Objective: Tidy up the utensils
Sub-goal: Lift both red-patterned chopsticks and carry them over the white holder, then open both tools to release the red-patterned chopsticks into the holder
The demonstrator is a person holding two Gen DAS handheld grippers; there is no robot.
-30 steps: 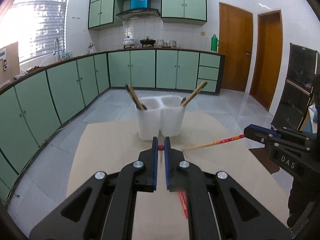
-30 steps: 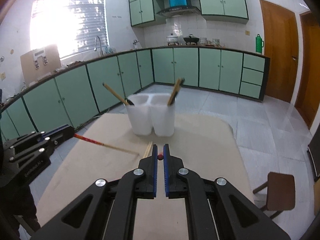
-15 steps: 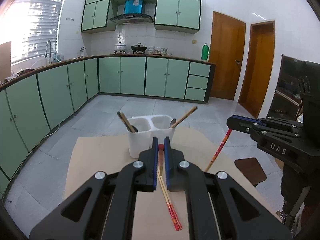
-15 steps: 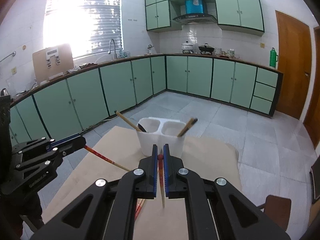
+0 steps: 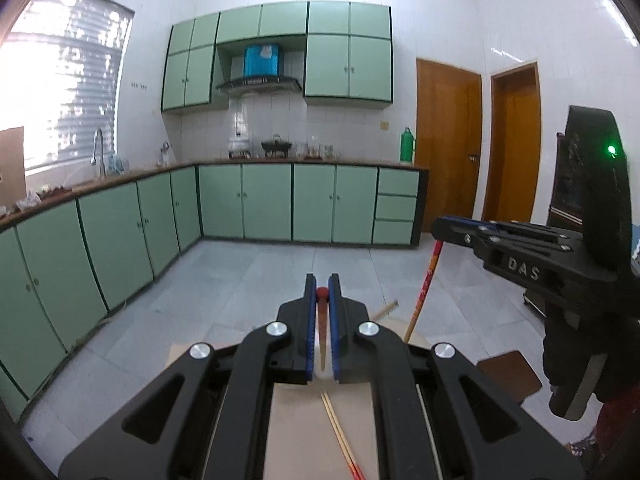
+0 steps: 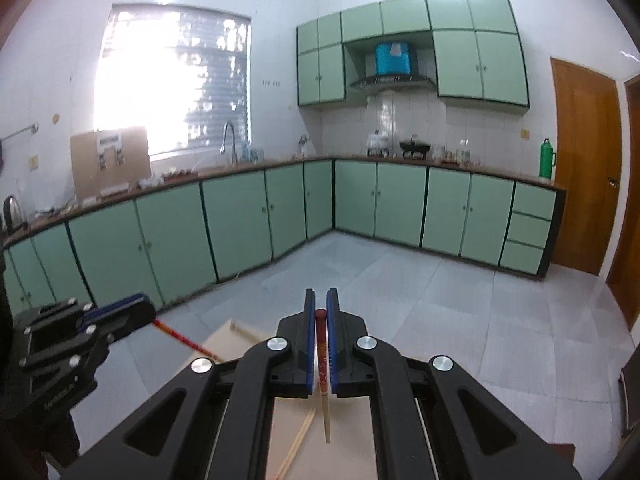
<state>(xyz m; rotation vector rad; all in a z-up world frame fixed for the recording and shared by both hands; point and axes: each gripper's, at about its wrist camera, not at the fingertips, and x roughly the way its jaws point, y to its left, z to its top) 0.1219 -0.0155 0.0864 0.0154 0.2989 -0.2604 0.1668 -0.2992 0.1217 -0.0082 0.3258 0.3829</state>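
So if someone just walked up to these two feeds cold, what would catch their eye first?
Probably the left gripper and right gripper, each shut on a red-tipped chopstick that hangs down over the tan table, with a loose pair of chopsticks lying on it. Behind them, mint-green cabinets run along the far walls, and a bright window glares at the left.

Kitchen interior: white tiled walls (image 5: 512, 20), grey tiled floor (image 6: 460, 300), green base cabinets (image 5: 268, 202) along two walls, matching wall cabinets (image 6: 480, 64) at upper centre. Bright blinded window (image 6: 176, 80) at upper left; wooden doors (image 5: 448, 144) at right.
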